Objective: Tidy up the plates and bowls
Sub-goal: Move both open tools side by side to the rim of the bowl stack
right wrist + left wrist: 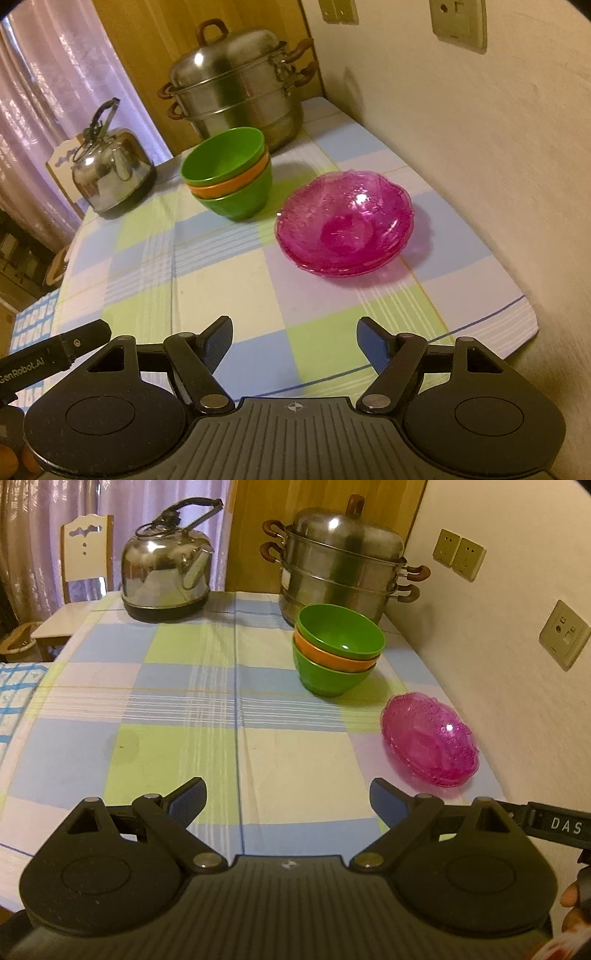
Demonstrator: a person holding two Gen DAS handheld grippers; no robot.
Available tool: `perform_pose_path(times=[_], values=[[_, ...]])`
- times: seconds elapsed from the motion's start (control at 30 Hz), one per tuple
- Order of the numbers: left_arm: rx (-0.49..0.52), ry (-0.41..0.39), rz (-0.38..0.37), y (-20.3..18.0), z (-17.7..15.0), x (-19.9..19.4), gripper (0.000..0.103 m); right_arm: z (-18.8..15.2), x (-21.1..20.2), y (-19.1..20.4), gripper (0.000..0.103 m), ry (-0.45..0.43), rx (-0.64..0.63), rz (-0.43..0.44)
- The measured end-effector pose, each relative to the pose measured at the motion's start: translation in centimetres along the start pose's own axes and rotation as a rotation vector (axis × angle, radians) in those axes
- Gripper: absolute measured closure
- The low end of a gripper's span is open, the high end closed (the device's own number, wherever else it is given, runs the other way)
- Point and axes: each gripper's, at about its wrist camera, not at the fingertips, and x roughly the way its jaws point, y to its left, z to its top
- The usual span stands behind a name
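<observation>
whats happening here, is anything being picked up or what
Nothing is being held right now. Both tools, the left tool and the right tool, hang open above the checked tablecloth. The green and orange bowls are already nested in one stack, and the pink glass dishes sit stacked beside them, near the wall. A kettle and a steamer pot stand at the far end, untouched.

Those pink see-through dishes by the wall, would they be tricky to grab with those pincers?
Probably a little. The pink dishes look glossy, with a bright glint, so the pads may slip. They seem thin and glass-like, so possibly fragile. Several sit nested, so pinching one scalloped rim might lift or drag the others. Both grippers are open and empty.
</observation>
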Motion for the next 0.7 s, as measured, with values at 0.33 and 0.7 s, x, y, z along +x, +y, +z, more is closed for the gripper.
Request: perform_pose_path(times=[0.33, 0.7], values=[[-0.042, 0.029, -0.077, 0.3, 1.9, 3.8, 0.009, 1.5, 2.7, -1.5, 0.029, 0.026, 0.036, -0.020], [-0.123, 0.035, -0.141, 1.3, 9.2, 9.3, 0.009, 9.0, 6.8, -1.5, 0.029, 0.039, 0.087, 0.067]])
